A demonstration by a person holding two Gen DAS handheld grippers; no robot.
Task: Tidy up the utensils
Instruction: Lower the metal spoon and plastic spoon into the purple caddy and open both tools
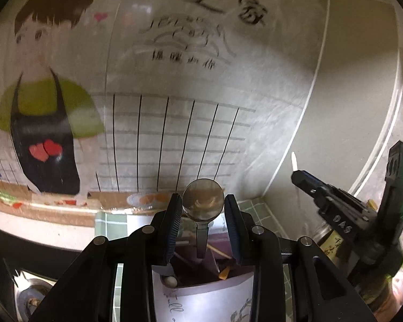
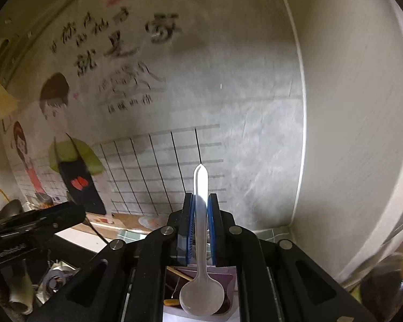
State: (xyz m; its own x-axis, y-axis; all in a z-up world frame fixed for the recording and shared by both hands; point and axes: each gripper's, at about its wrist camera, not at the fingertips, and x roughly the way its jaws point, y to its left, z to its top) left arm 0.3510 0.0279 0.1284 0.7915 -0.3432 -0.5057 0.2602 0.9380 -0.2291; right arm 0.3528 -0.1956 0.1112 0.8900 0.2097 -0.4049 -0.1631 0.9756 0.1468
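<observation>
1. Translucent white plastic spoon (image 2: 200,244) sits pinched by its handle between the blue pads of the right gripper (image 2: 200,225); the fingers are drawn in tight on it; its bowl hangs at the near end, below the fingers, just over the mouth of the pale lilac utensil holder (image 2: 223,273); I cannot tell whether the bowl touches anything inside.
2. Long axis of that spoon runs straight along the fingers, handle tip pointing away past the fingertips toward the wall, bowl toward the camera.
3. Step in hand, as I judge it: lowering the plastic spoon bowl-first into the holder; the next move calls for a straight descent that keeps the handle upright, then parting the fingers only once the bowl is inside.
4. Left gripper (image 1: 202,209) stands partly open around a round shiny metal spoon (image 1: 203,204); gaps show on both sides of the bowl, so it holds nothing; that spoon stands bowl-up in the same holder (image 1: 201,295), handle down among brown sticks, its long axis upright.
5. Beyond the fingertips hangs a cartoon wall poster (image 1: 48,102).
</observation>
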